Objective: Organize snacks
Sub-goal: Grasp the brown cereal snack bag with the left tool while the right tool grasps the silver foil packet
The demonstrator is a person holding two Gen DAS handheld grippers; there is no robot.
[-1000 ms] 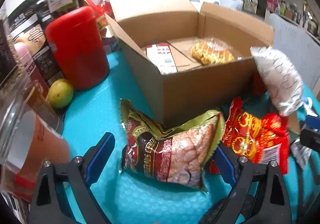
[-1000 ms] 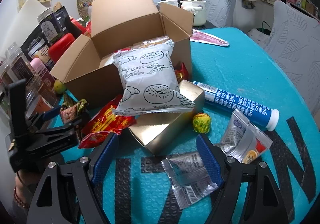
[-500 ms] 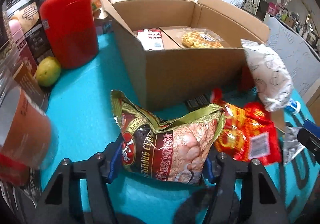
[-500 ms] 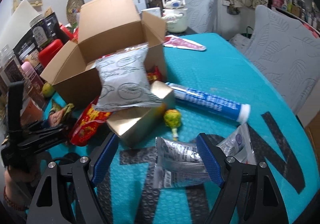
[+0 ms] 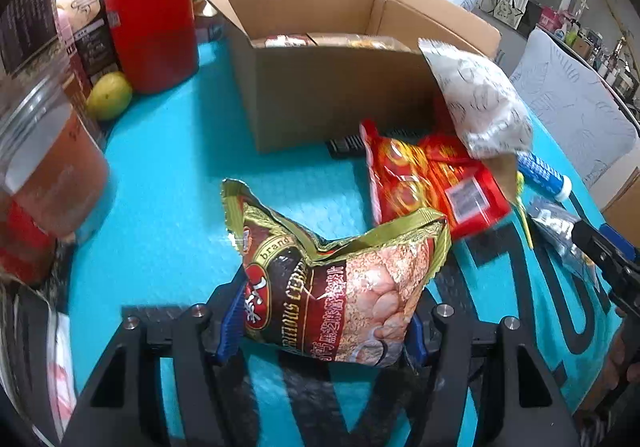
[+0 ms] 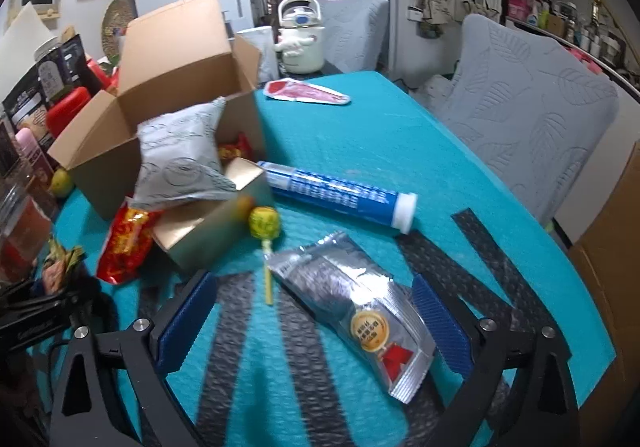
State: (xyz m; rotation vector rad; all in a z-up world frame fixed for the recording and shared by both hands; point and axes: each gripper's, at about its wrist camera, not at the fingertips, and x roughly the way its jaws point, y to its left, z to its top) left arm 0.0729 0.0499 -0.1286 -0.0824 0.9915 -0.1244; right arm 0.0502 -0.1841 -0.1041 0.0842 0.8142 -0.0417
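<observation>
My left gripper (image 5: pixel 322 333) is shut on a brown and gold cereal bag (image 5: pixel 340 287), its blue pads pressing both sides, a little in front of the open cardboard box (image 5: pixel 332 95). A red snack pack (image 5: pixel 432 179) and a white pastry bag (image 5: pixel 480 99) lie by the box's right corner. The jaws of my right gripper (image 6: pixel 312 325) are opening over the teal table. A silver pouch (image 6: pixel 360 311) lies flat between them, untouched by either pad. Beyond it are a yellow lollipop (image 6: pixel 263 221), a gold box (image 6: pixel 208 223) and a blue tube (image 6: pixel 336 195).
A red canister (image 5: pixel 154 23), a green-yellow fruit (image 5: pixel 109 95) and a clear jar (image 5: pixel 44 167) crowd the table's left side. A white kettle (image 6: pixel 300 39) and a flat red packet (image 6: pixel 306 95) sit at the far end. Grey chairs (image 6: pixel 520 107) stand to the right.
The left jaws closed on the cereal bag and drew it back from the box. The right gripper moved over the silver pouch and its jaws widened.
</observation>
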